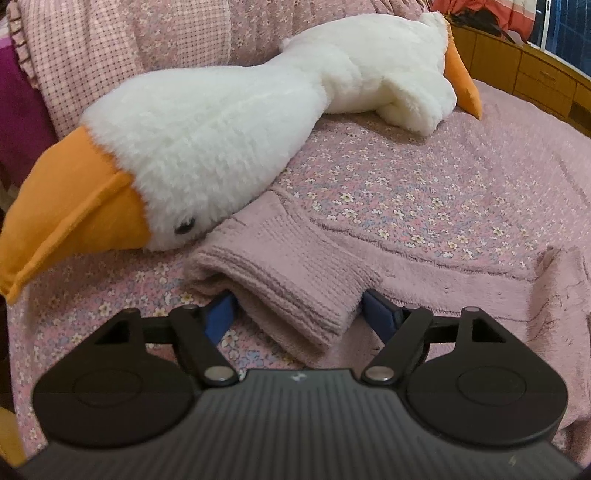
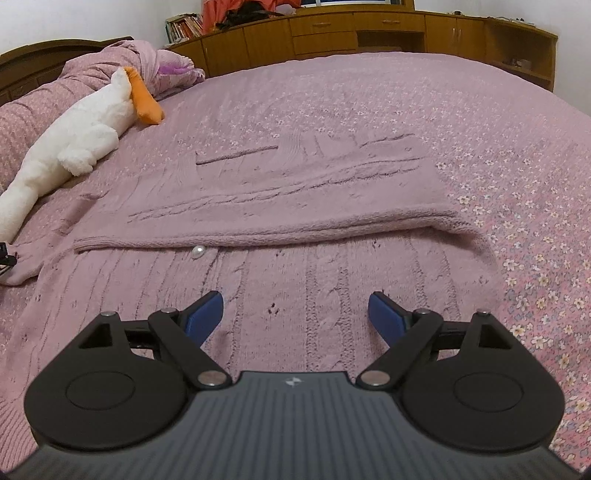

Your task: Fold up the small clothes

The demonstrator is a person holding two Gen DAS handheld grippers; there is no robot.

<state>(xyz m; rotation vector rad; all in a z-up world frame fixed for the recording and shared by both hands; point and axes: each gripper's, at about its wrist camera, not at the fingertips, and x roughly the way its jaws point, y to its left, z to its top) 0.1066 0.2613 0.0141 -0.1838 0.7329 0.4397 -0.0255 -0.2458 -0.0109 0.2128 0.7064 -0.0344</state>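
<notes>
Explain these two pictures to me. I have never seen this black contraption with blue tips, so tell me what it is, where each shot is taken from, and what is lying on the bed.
The black contraptions are two hand-held grippers, each with two blue-padded fingers and a wide-angle camera looking forward along them. One picture comes from the left gripper, the other from the right gripper.

On the flowered bedspread lies a pale pink knitted sweater, spread out and partly folded, with a small white button showing. Beside it lies a white plush goose with an orange beak.

The left gripper's fingers sit on either side of the sweater's ribbed cuff; whether they pinch it cannot be told. The right gripper is open above the sweater, holding nothing. Wooden cabinets stand behind the bed.
</notes>
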